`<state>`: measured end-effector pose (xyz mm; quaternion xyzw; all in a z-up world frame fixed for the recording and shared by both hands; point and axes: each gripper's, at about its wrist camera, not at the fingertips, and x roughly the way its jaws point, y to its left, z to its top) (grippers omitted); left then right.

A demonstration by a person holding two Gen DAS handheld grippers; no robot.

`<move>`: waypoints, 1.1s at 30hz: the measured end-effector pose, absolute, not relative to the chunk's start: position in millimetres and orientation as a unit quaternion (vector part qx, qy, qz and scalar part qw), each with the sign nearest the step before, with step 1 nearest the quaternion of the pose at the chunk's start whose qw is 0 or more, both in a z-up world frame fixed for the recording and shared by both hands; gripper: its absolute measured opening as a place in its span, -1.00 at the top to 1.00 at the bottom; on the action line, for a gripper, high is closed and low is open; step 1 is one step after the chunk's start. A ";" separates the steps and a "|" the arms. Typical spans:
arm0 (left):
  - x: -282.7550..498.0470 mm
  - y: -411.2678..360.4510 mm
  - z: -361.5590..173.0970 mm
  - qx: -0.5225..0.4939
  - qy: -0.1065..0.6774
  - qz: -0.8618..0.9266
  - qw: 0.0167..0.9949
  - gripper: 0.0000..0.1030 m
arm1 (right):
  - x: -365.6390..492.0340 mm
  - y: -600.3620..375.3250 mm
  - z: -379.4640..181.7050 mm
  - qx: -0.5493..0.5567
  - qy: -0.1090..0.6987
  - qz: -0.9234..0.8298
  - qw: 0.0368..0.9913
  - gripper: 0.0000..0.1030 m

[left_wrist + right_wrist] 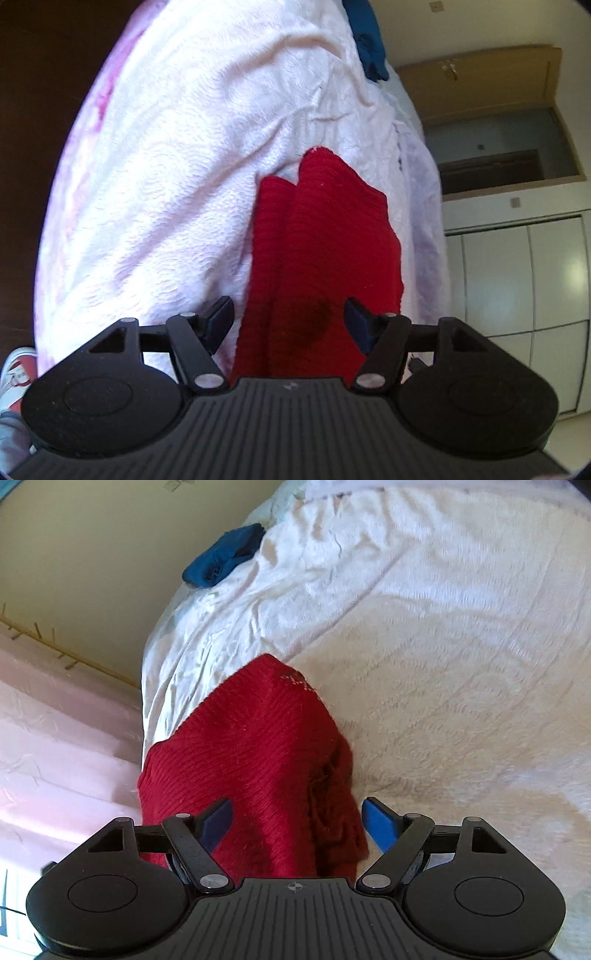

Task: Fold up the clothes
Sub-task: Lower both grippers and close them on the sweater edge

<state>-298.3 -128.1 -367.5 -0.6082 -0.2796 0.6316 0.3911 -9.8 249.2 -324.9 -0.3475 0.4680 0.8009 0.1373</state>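
- Red knit sweater (317, 251) lying on a white textured bedspread (177, 177), near the bed's edge; ribbed knit, bunched into long folds running away from the camera.
- Left gripper (288, 325) low over the near end of the sweater, fingers spread wide apart, dark blue pads (220, 320) flanking the red cloth on both sides. Pads near the fabric; contact not clear from this angle.
- Dark shadowed patch on the knit between the left fingers.
- Right gripper (295, 825) likewise over the sweater (251, 746), fingers well apart, one blue pad (380, 823) over the bedspread (443, 664) just beside the garment's edge, the other over red cloth.
- Nothing clamped in either gripper.
- In the right wrist view, sweater tapering to a rounded far end, with a small pale stitched pattern near that end; loose puckered fold along its right side.
- Dark blue garment (225, 557), crumpled, at the far edge of the bed, well apart from the sweater; also seen in the left wrist view (369, 44).
- Pink curtain-like fabric (55, 738) beside the bed in the right wrist view.
- White cupboard doors (517, 280) and a wooden-framed recess (498, 122) beyond the bed in the left wrist view.
- Red-and-white shoe (16, 373) at the lower left edge of the left wrist view.
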 end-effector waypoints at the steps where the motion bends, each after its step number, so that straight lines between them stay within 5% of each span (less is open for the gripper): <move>1: -298.3 -127.3 -371.2 -0.608 -0.285 0.628 0.393 -0.21 | -10.7 252.1 -330.7 -0.347 0.475 0.798 0.135 -0.56; 8: -298.2 -95.3 -376.6 -0.604 -0.272 0.618 0.423 -0.19 | -13.6 268.7 -360.1 -0.326 0.522 0.782 0.105 -0.59; 20: -304.1 -86.7 -389.5 -0.607 -0.274 0.604 0.438 0.26 | -43.8 275.6 -380.1 -0.338 0.526 0.779 0.043 -0.58; 21: -304.1 -85.3 -389.5 -0.606 -0.275 0.604 0.438 0.32 | -46.9 274.2 -380.8 -0.342 0.523 0.779 0.041 -0.44; 22: -303.5 -85.0 -387.4 -0.604 -0.275 0.604 0.440 0.48 | -49.1 272.9 -381.7 -0.345 0.523 0.778 0.038 0.03; 23: -302.8 -84.9 -384.8 -0.602 -0.275 0.605 0.442 0.55 | -49.0 271.8 -383.0 -0.345 0.529 0.774 0.035 0.17; 26: -299.1 -83.4 -372.3 -0.595 -0.263 0.611 0.450 0.61 | -42.4 268.3 -381.3 -0.330 0.548 0.768 0.033 0.33; 33: -284.0 -86.7 -322.3 -0.585 -0.227 0.618 0.474 0.63 | -2.8 247.1 -351.9 -0.298 0.584 0.754 0.051 0.38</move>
